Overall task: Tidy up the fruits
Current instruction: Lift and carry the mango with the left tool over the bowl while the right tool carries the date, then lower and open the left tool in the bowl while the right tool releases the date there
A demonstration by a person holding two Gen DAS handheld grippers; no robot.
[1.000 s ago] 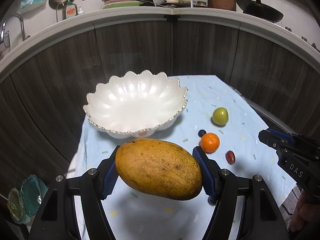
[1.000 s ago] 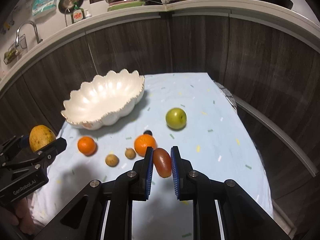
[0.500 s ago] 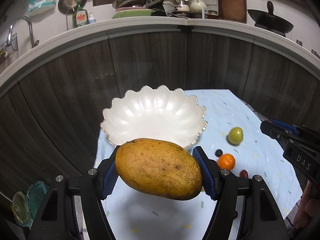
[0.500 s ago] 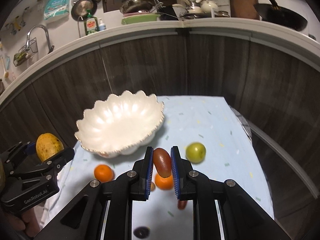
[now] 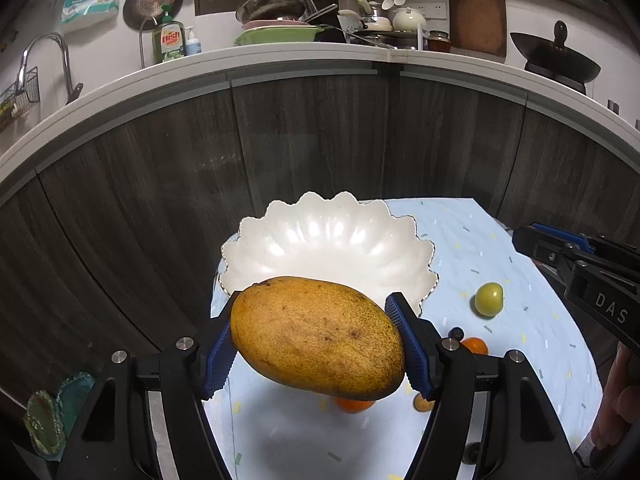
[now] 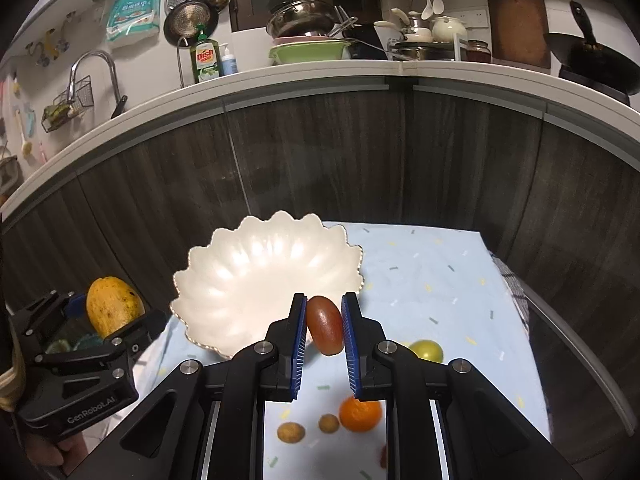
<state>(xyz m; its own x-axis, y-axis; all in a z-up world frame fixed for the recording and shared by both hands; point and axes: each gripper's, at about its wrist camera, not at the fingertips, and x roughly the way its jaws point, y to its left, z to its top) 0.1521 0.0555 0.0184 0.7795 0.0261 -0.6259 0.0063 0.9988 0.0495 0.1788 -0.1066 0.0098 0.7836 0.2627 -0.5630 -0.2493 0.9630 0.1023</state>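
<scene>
Left wrist view: the white scalloped bowl [image 5: 328, 248] sits at the far left end of the pale blue tablecloth [image 5: 520, 320], close to the dark cabinet fronts [image 5: 160, 200], and nothing lies in it. In front of it, lifted clear of the cloth, the mango [image 5: 318, 338] is pinched across its width between the blue pads of the left gripper [image 5: 318, 346], which tilts downward toward the bowl's near rim. On the cloth to the right lie a green fruit [image 5: 489, 299], a small dark berry [image 5: 456, 334] and an orange [image 5: 474, 346]; a second orange [image 5: 354, 404] shows under the mango.

In the right wrist view the right gripper [image 6: 323, 326] is pressed tight on a reddish-brown oval fruit [image 6: 325, 330], held up off the cloth just before the bowl's right rim. Below it on the cloth sit two small brown fruits [image 6: 291, 432]. A hand [image 5: 620, 400] grips the right tool at the frame's edge.
</scene>
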